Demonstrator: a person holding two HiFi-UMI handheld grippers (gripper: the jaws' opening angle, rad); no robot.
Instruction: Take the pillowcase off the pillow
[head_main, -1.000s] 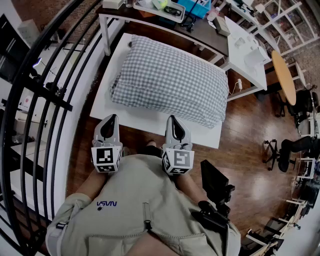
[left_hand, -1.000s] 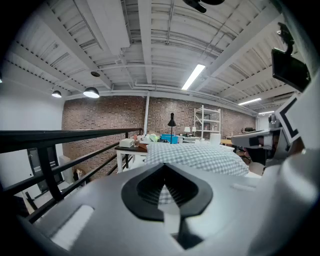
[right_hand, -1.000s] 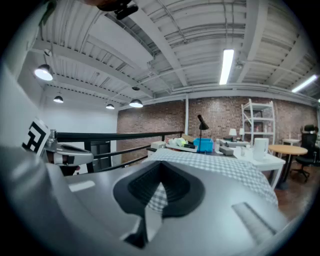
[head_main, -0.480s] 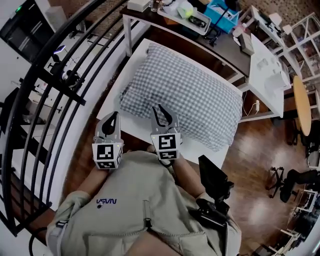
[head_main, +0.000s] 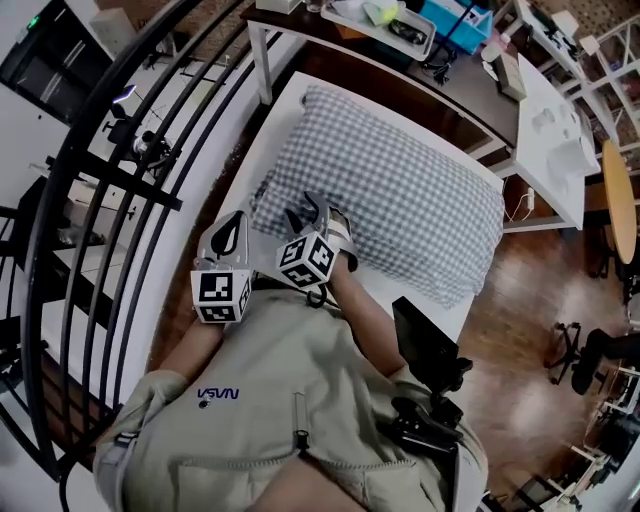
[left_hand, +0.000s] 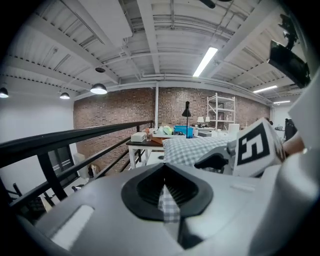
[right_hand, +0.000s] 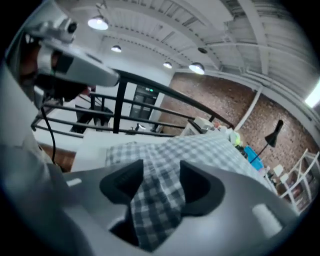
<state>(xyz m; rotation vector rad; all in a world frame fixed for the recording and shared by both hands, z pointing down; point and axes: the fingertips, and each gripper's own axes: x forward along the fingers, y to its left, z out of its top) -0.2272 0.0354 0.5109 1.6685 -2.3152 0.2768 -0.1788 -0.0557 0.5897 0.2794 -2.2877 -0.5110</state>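
Pillowcase (head_main: 400, 190) edge was pinched tight in the left gripper (left_hand: 165, 197). The right gripper (right_hand: 156, 187) had just been opening up, with checked cloth sitting between its spread fingers (right_hand: 120, 185).

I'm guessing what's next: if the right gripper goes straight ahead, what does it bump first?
Probably the checked pillowcase: the right gripper has just been opening its jaws, and fabric already lies between them.

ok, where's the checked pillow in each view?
Head view: pillow in the upper centre, lying on the white table.
Left gripper view: pillow small, just right of centre at mid-height.
Right gripper view: pillow fills the middle and runs down to the lower centre.
Shared landmark: black railing, left of the pillow in all three.
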